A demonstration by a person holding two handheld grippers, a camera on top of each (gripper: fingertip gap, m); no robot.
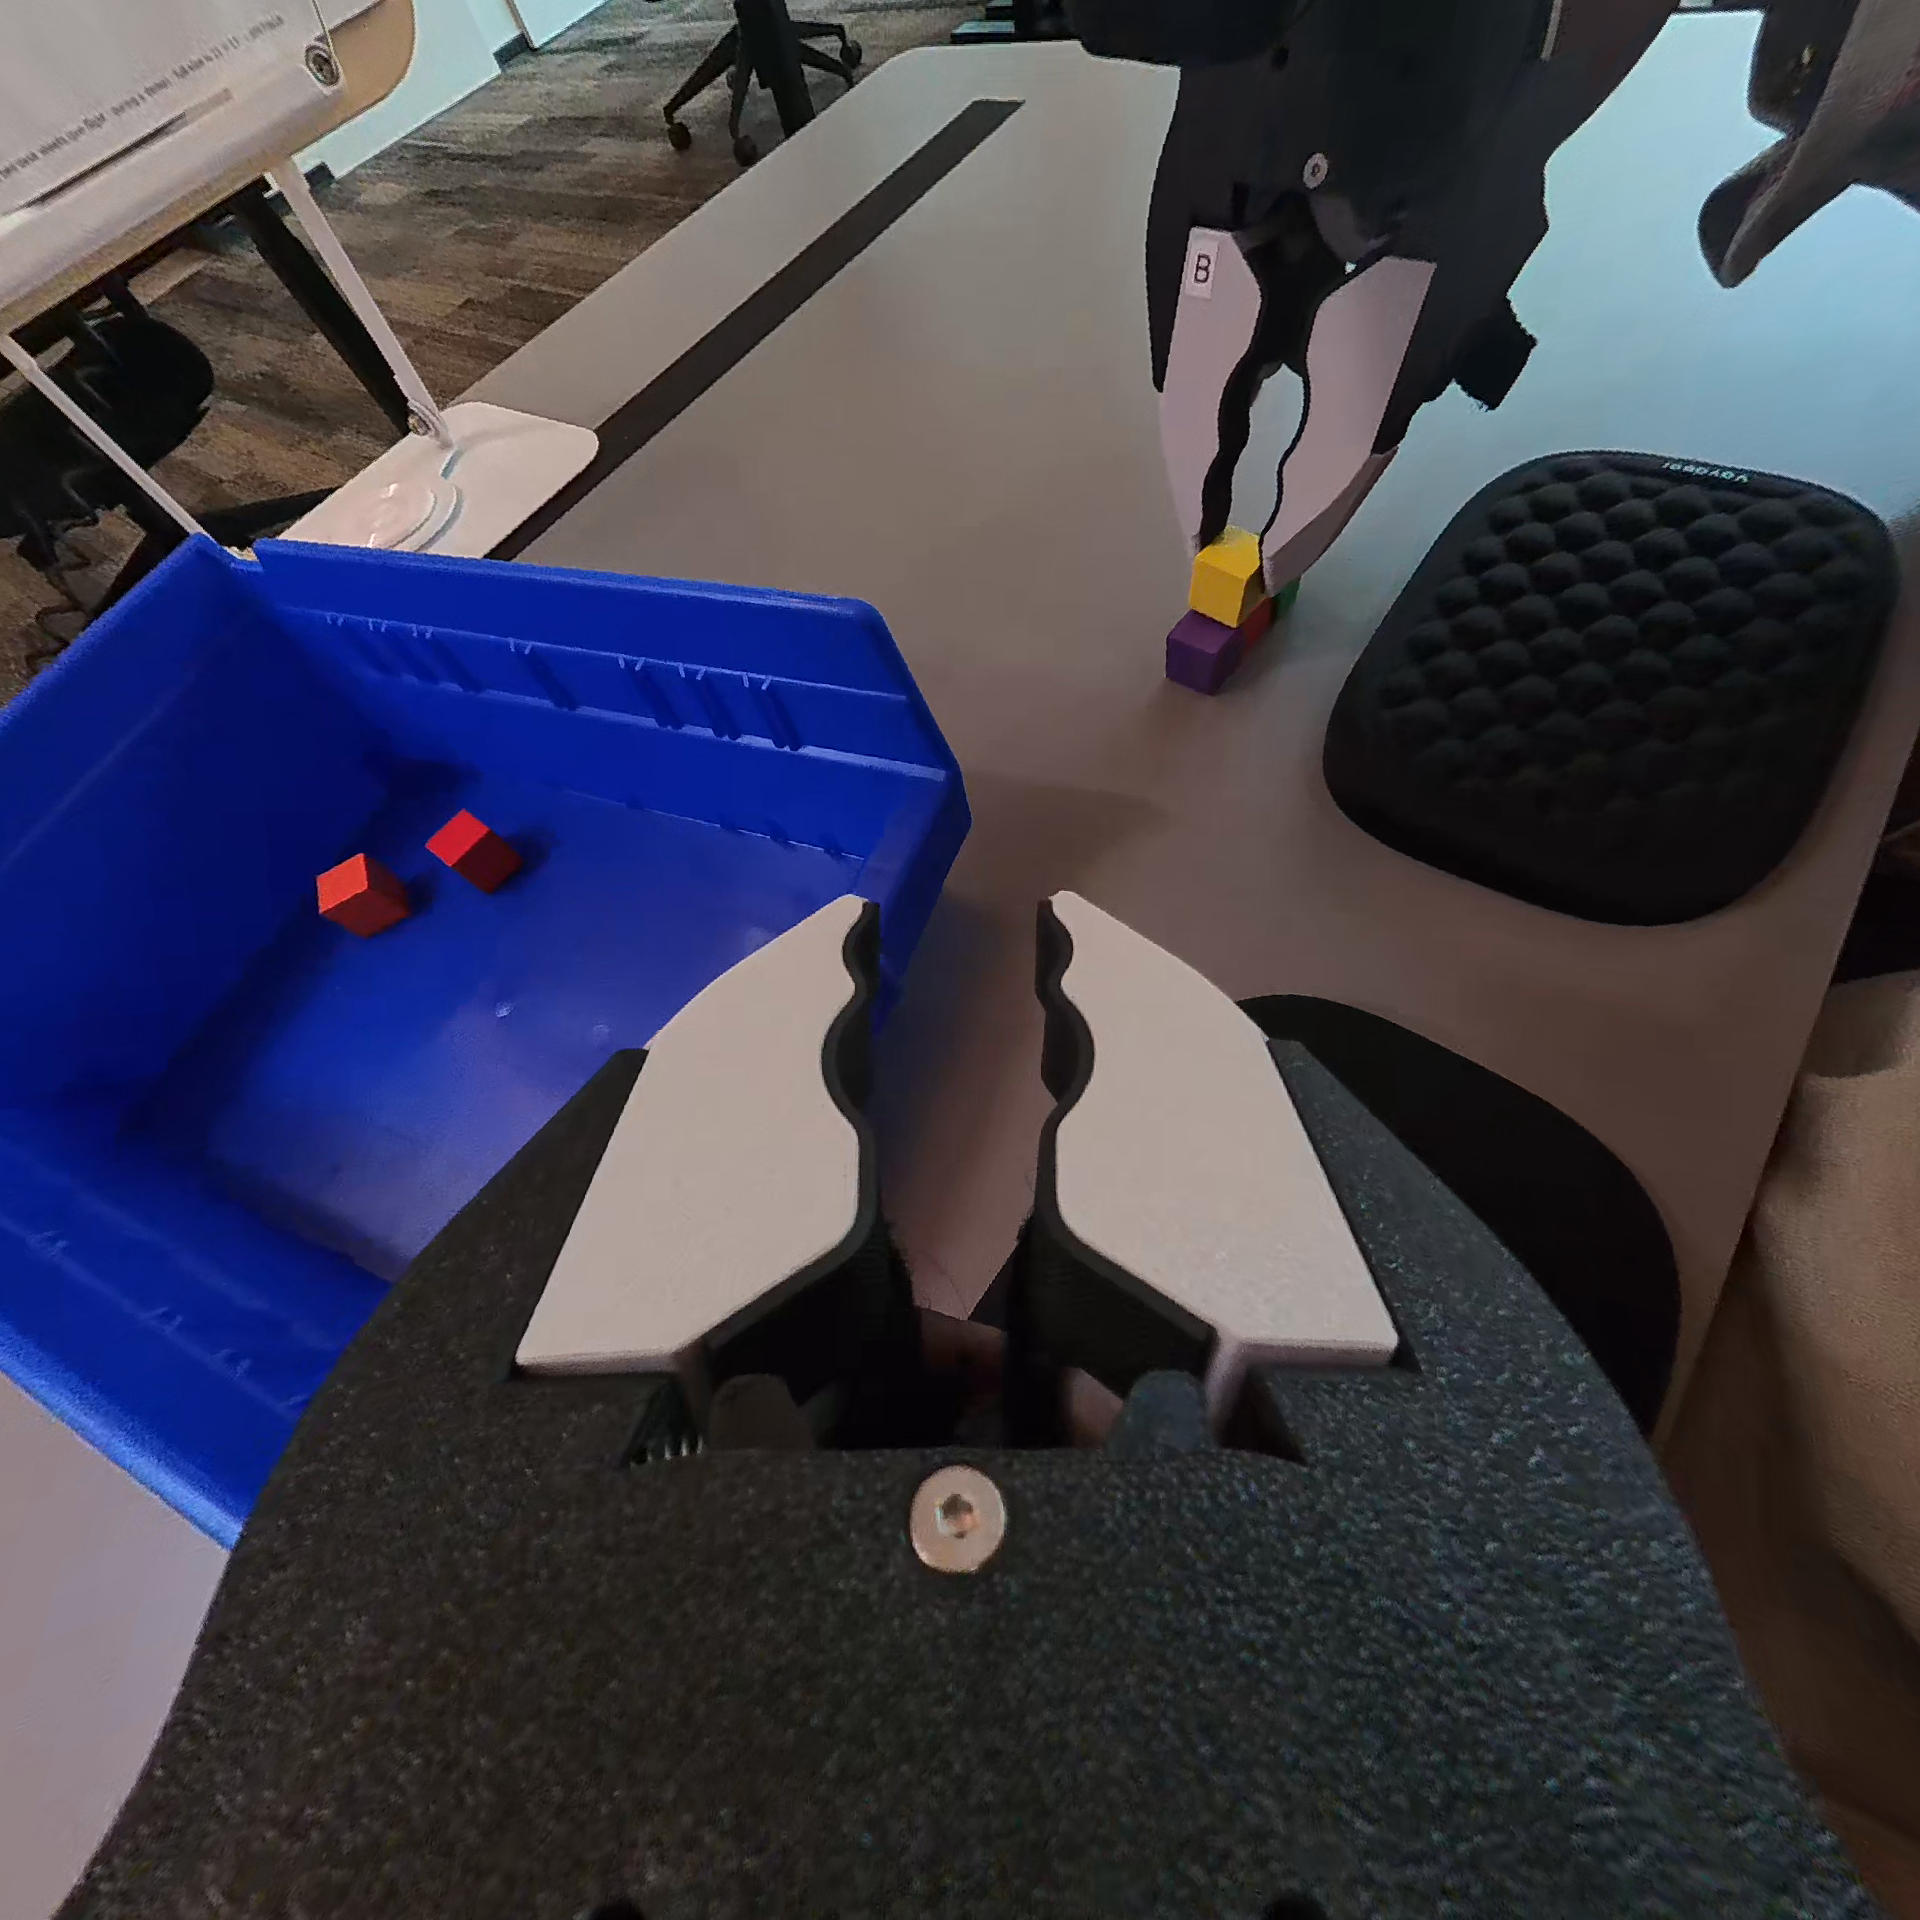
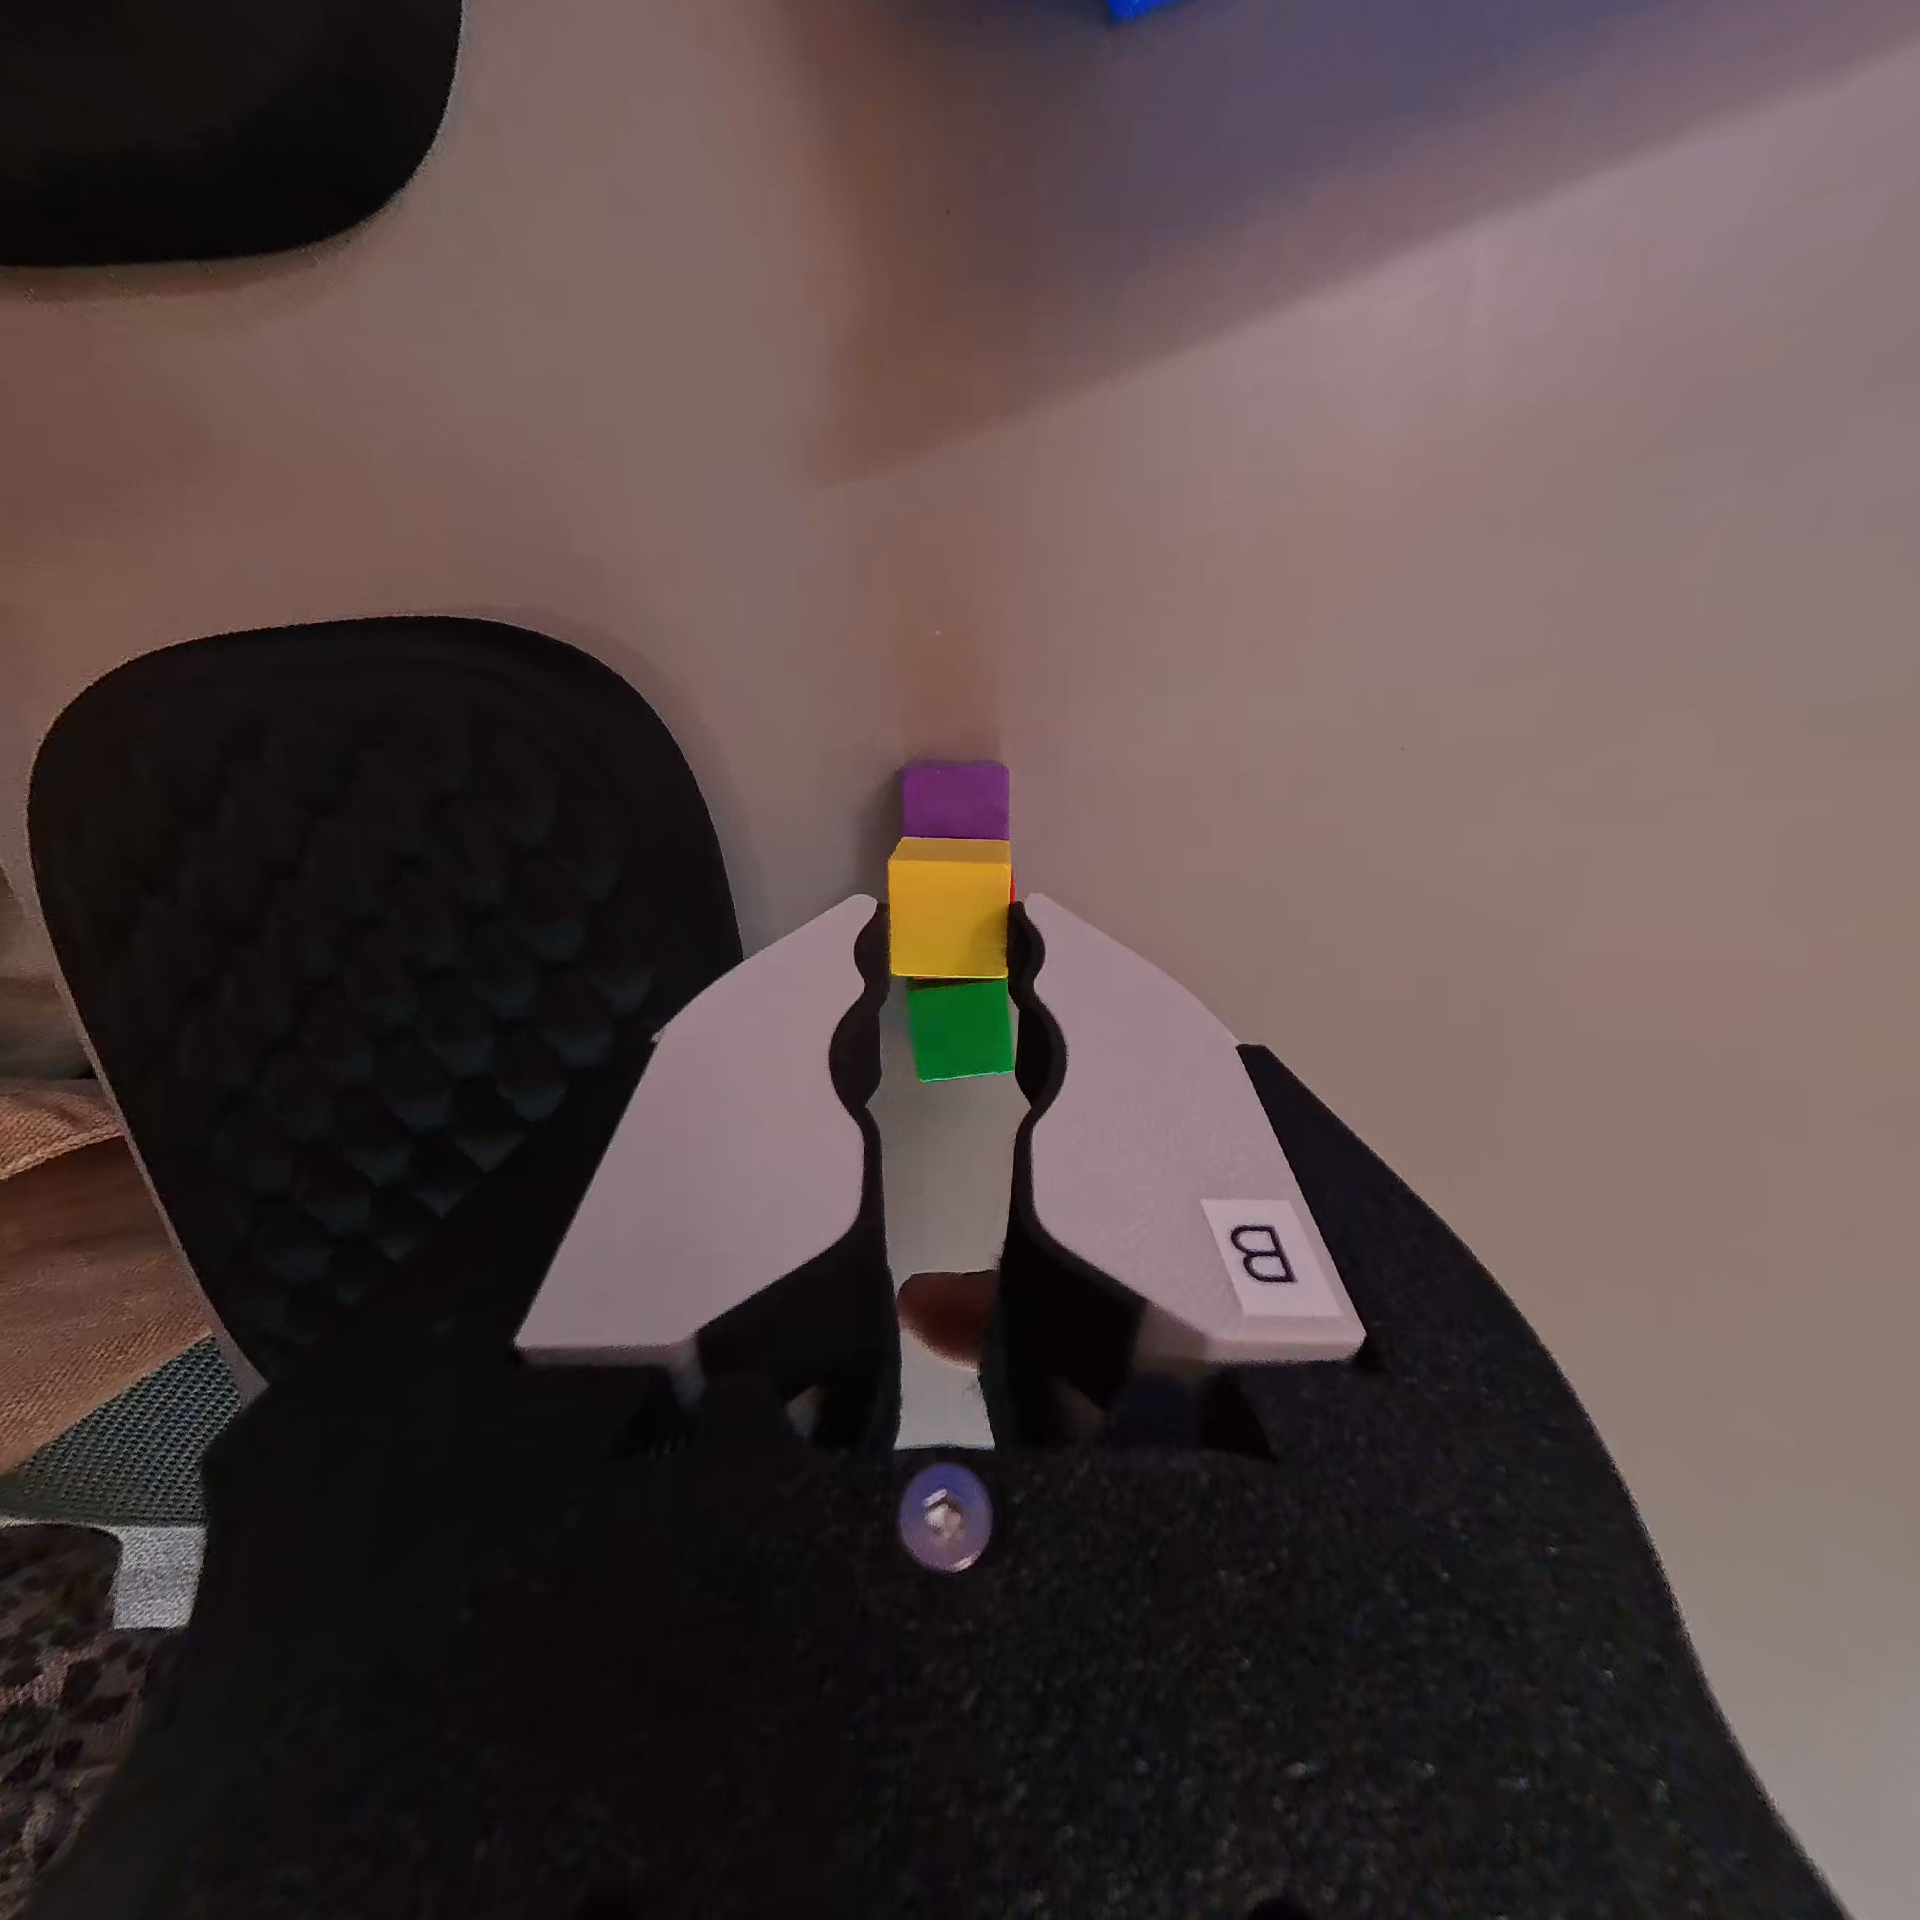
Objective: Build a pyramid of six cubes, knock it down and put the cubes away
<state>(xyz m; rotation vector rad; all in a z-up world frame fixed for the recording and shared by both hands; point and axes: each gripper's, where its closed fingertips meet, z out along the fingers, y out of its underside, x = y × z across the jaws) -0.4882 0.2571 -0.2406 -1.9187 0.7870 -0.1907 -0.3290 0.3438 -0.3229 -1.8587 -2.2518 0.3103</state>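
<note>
Cubes first, from the left: two red cubes (image 1: 416, 873) lie apart on the floor of the blue bin (image 1: 156, 831), which stands on the table (image 1: 883, 416). Beside the bin's right wall the left hand-held gripper (image 1: 951, 914) hovers released, nothing between its fingers. Farther right, the right hand-held gripper (image 2: 945, 914) is clenched around the yellow cube (image 2: 948, 906), which sits atop a purple cube (image 2: 956, 798), a green cube (image 2: 961, 1029) and a barely visible red one, near a black pad (image 1: 1610, 686)

A black quilted cushion (image 1: 1608, 686) lies on the grey table (image 1: 883, 343). A white lamp base (image 1: 473, 473) sits at the far edge; beyond, possibly an office chair (image 1: 764, 62) on carpet.
</note>
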